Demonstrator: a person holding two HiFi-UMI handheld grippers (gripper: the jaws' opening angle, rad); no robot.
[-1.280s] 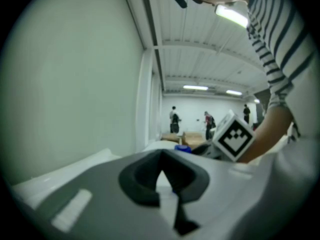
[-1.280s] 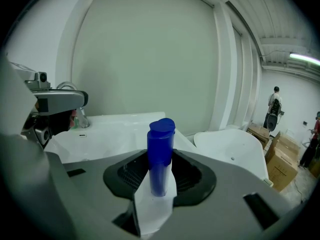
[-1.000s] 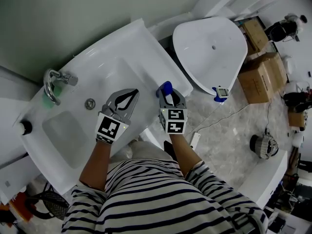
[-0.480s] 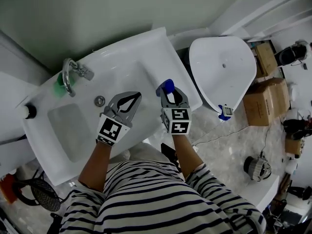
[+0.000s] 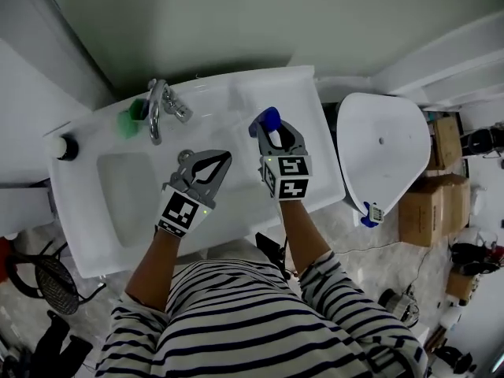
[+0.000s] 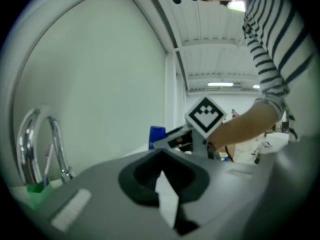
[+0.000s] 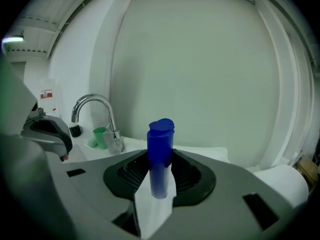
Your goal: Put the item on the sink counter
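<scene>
I note one carrier: the white sink counter (image 5: 276,93), basin (image 5: 130,199) sunk in its left part. A chrome faucet (image 5: 157,110) stands on the back rim, with a green cup (image 5: 128,121) just beside it. A small metal knob (image 5: 186,156) sits near the basin, and a dark-capped round object (image 5: 63,146) occupies the far left corner.

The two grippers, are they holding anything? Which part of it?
The right gripper clamps a blue bottle by its lower body; the capped top sticks out past the jaws. The left gripper is shut on nothing.
</scene>
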